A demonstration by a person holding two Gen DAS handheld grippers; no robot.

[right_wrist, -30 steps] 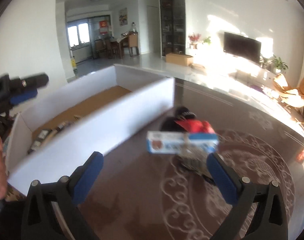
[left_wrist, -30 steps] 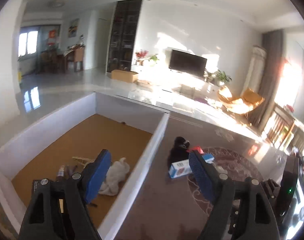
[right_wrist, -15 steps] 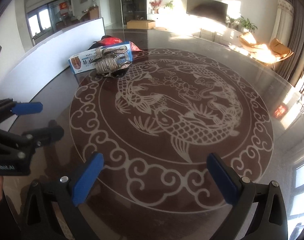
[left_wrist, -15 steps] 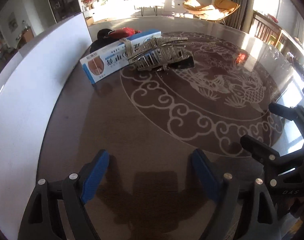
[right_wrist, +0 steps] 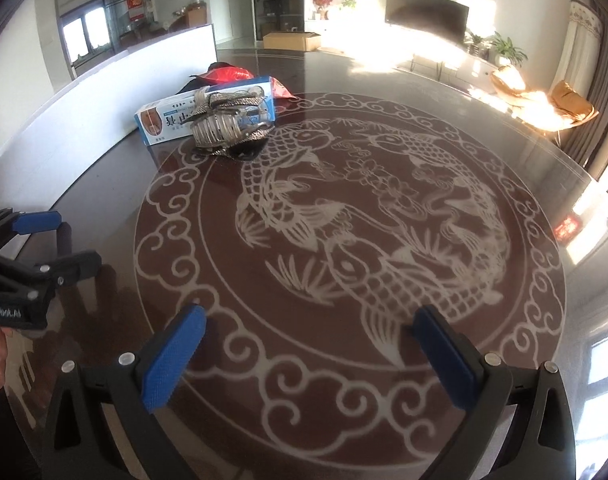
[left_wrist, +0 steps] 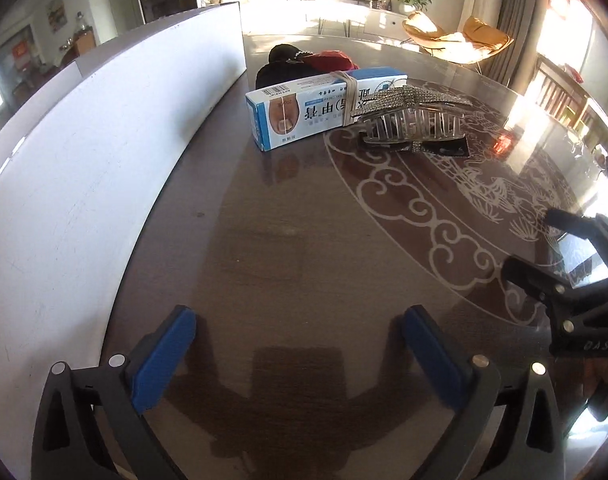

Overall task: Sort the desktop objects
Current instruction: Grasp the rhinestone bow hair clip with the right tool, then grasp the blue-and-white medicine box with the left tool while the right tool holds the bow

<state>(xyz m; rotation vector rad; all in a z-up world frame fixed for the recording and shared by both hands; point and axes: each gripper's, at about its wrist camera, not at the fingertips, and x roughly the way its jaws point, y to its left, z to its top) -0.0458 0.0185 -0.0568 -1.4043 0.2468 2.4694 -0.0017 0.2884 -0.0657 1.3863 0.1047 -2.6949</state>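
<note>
Both claws hang low over the dark glass tabletop [right_wrist: 384, 360] with nothing in them: the left claw [left_wrist: 299, 344] stands wide apart, and so does the right claw [right_wrist: 312, 344]. The things left to sort sit in a small huddle well ahead of them, close by the white box wall [left_wrist: 103, 160]. There is a blue-and-white medicine carton [left_wrist: 304, 108] with a rubber band around it, a clear rhinestone hair claw clip [left_wrist: 412, 120] touching its near end, and behind them a black cloth item [left_wrist: 279, 64] and a red packet [left_wrist: 336, 60]. I'd say this is the gap between picks, with a fresh reach about to start. The clip is nearest and springy, so it wants a square grip across its body before it goes over the wall.
</note>
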